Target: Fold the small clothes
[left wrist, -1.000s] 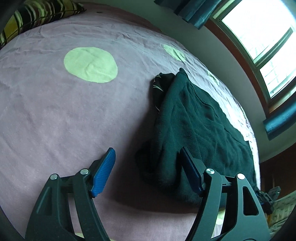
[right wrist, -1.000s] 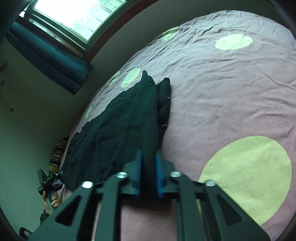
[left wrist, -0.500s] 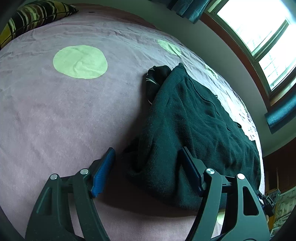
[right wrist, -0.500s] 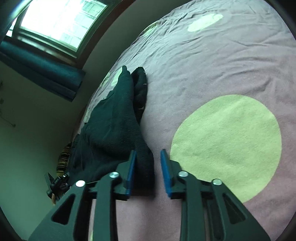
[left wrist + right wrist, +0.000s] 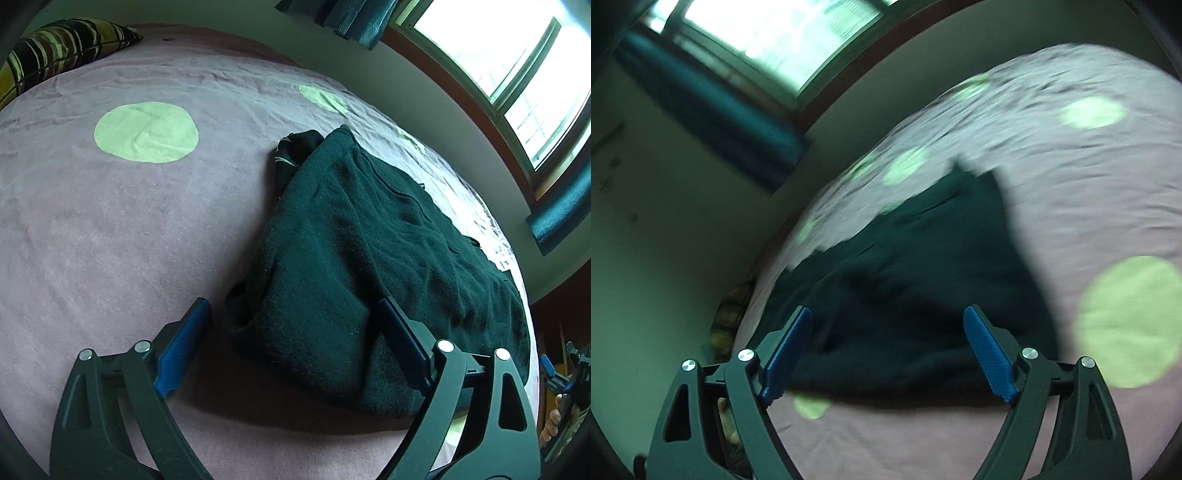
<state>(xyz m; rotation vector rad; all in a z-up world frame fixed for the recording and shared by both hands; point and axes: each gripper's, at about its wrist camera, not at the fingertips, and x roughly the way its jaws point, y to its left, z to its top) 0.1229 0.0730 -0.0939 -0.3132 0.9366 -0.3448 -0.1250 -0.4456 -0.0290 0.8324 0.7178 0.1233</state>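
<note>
A home bedroom, shown by a bed (image 5: 110,229) covered in a mauve sheet printed with pale green dots, a striped pillow (image 5: 55,48) at its far corner, teal curtains (image 5: 347,18) hung beside a wood-framed window (image 5: 517,74).

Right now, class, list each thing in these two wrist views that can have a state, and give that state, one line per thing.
Dark green garment: folded over, lying on the bed, gripped by neither tool.
Left gripper: jaws opening, the garment's near corner between them, pads off the cloth.
Right gripper: jaws opening, nothing held, garment beyond them.
Bedspread: spread out, lightly wrinkled.
Striped pillow: lying at the bed's far corner.
</note>
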